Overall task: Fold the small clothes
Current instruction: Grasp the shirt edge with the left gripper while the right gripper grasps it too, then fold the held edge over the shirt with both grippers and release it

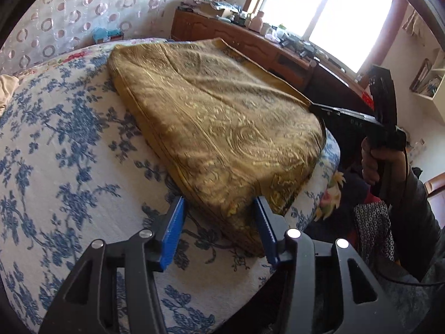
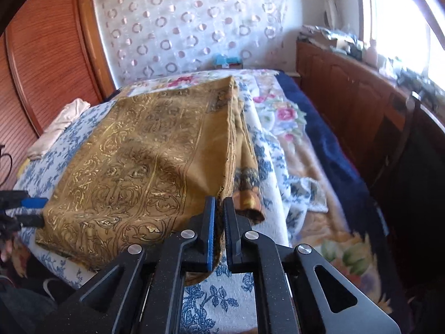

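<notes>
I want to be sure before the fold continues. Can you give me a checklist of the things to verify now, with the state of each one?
1. Right gripper closed on the edge of the gold cloth: ok.
2. Left gripper holding the near corner of the cloth: not ok, jaws open on either side of it.
3. Cloth resting on the blue floral sheet: ok.
4. Cloth lying flat: not ok, a lower layer bunches out on the right side.
5. Both layers in the right grip: cannot tell.
</notes>
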`<state>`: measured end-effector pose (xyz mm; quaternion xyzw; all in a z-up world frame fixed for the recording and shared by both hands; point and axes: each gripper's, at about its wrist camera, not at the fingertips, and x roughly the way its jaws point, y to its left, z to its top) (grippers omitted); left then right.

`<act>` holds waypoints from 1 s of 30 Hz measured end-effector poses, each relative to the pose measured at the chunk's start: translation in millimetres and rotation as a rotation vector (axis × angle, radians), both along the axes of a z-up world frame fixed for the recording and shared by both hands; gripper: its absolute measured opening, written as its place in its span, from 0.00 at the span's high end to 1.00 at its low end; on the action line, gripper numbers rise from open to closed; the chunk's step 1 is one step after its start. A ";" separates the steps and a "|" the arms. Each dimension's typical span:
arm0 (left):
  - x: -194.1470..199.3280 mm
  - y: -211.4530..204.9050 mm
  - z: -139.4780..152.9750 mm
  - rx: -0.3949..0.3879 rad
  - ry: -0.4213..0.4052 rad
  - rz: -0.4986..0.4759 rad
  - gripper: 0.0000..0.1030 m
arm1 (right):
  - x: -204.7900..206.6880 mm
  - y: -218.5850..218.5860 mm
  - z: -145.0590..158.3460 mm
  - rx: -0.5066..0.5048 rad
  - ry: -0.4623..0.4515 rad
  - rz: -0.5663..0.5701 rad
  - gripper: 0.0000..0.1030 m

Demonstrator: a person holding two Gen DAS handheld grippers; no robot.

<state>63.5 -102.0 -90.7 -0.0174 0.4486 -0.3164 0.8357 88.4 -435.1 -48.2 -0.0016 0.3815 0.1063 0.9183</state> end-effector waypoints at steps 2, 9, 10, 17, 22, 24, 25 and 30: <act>-1.4 -1.8 -0.1 0.012 -0.007 0.004 0.52 | -1.1 -1.7 -1.6 0.009 0.003 -0.014 0.94; -4.3 -0.6 -0.2 0.002 -0.011 0.018 0.53 | -5.5 -6.8 -12.0 -0.030 0.039 -0.050 0.64; -5.3 -0.2 -0.1 -0.003 -0.014 0.016 0.59 | -6.1 -7.9 -14.9 -0.021 0.058 -0.051 0.64; -8.1 -3.4 -0.6 -0.013 -0.039 -0.011 0.91 | -12.8 1.4 -16.5 0.027 0.071 -0.010 0.70; -7.4 -4.7 9.8 -0.026 -0.078 -0.003 0.98 | -10.8 8.4 -16.0 0.025 0.069 0.037 0.94; -6.9 -1.8 19.2 -0.048 -0.111 0.031 0.99 | -12.3 5.3 -12.6 0.052 0.048 0.048 0.98; -6.6 -0.6 25.7 -0.057 -0.131 0.043 0.99 | -13.6 2.1 -9.2 0.076 0.032 0.044 0.98; 1.6 4.5 61.6 -0.094 -0.230 0.088 0.99 | -18.7 -7.3 22.5 0.160 -0.074 0.027 0.99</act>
